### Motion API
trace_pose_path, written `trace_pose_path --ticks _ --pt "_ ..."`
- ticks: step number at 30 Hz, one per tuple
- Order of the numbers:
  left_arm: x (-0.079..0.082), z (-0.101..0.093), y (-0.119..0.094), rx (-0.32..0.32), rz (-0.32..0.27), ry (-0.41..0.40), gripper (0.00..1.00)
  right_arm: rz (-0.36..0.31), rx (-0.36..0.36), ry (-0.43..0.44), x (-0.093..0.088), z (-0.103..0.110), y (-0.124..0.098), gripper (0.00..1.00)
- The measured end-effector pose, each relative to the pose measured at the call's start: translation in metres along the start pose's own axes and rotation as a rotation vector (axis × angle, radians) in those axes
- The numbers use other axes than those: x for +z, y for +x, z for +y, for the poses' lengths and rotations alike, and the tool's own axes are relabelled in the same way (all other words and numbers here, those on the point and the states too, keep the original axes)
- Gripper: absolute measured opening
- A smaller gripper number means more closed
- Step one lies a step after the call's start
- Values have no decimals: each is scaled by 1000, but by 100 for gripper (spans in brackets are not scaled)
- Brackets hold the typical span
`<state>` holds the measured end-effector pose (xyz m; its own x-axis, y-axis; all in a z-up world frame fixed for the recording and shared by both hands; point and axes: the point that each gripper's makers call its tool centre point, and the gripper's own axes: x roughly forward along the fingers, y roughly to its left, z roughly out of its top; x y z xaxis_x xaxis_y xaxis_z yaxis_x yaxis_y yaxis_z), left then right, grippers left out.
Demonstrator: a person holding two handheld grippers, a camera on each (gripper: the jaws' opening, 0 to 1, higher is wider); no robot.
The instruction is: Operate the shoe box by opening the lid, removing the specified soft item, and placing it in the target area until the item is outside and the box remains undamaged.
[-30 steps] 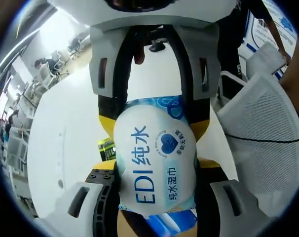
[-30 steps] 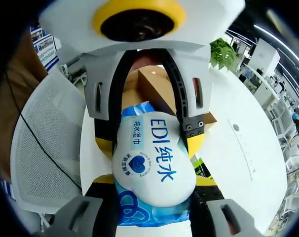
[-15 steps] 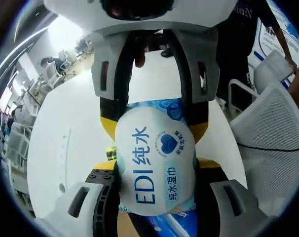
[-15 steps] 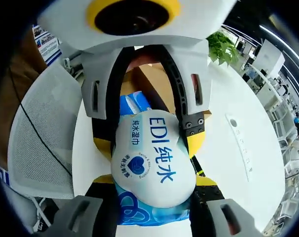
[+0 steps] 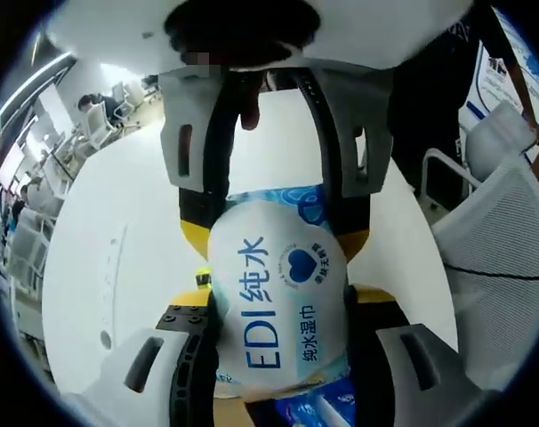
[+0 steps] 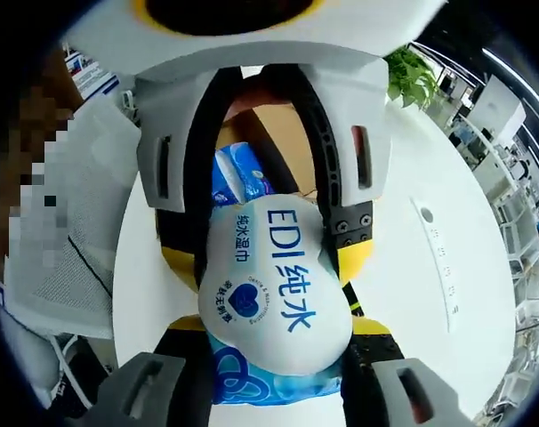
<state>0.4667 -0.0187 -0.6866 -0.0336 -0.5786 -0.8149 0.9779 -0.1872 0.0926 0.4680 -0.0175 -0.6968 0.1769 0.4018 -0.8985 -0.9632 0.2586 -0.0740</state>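
A soft white and blue wet wipes pack [image 5: 278,294] printed "EDI" hangs above the white table [image 5: 118,267], held from both ends. My left gripper [image 5: 278,307] is shut on its near end in the left gripper view, and my right gripper [image 5: 274,227] reaches in from the top, clamped on the far end. In the right gripper view the pack [image 6: 269,285] sits between my right gripper [image 6: 274,325] at the bottom and the left gripper [image 6: 265,253] coming from above. The brown cardboard shoe box [image 6: 283,147] lies behind, mostly hidden by the left gripper.
White mesh chairs stand beside the table [image 5: 496,249] [image 6: 74,258]. A potted plant [image 6: 412,76] stands at the table's [image 6: 430,267] far side. A person in dark clothes [image 5: 430,98] stands near the chair. A small green and yellow object [image 5: 201,277] lies on the table.
Both grippers have kept their hold on the pack. The two cameras have drawn a little closer to each other, and the box is more hidden behind the left gripper.
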Motion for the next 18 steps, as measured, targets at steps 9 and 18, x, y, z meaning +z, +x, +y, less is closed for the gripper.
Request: trace_pose_path --ticks 9,18 --pt "-16 16 11 2 18 -24 57 -8 23 -18 -1 -16 20 53" --pt "-28 31 16 24 25 -65 56 -11 46 -57 2 -30 32 53"
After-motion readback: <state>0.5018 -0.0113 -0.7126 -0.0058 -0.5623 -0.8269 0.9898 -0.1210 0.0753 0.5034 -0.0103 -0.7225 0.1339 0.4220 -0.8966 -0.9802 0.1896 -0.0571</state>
